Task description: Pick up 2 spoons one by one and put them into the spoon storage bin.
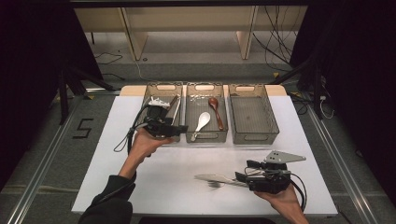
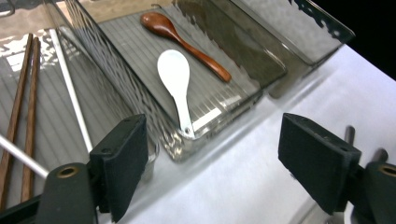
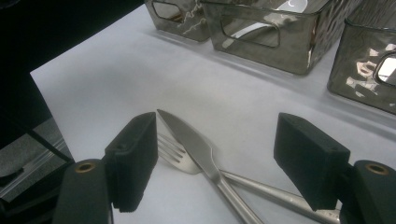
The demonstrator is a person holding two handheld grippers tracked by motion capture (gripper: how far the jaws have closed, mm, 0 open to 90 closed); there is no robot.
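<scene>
From the high view: left gripper [image 1: 180, 128] up at the near edge of the left tray [image 1: 152, 91], jaws spread, nothing between them. Right gripper [image 1: 243, 177] low over the white table [image 1: 163, 172] near the front — knife [image 1: 208, 177] and fork [image 1: 219, 185] just ahead of its jaws, crossed, pale metal, a little blurred. White spoon [image 1: 201, 122] and brown spoon [image 1: 216, 111] in the middle tray [image 1: 189, 116]; right tray [image 1: 271, 112] beside it.

On to the left gripper view: black pads wide apart, gripping nothing. Glossy white spoon [image 2: 176, 84] flat in the ribbed middle tray [image 2: 219, 100], wooden brown spoon [image 2: 184, 39] beyond it, chopsticks [image 2: 21, 107] in the next compartment.

Right gripper view: jaws well open, holding nothing — knife [image 3: 191, 144] lying across the fork [image 3: 175, 156] on the table, blade tip just beside the left pad, shiny steel handles running back between the jaws.
</scene>
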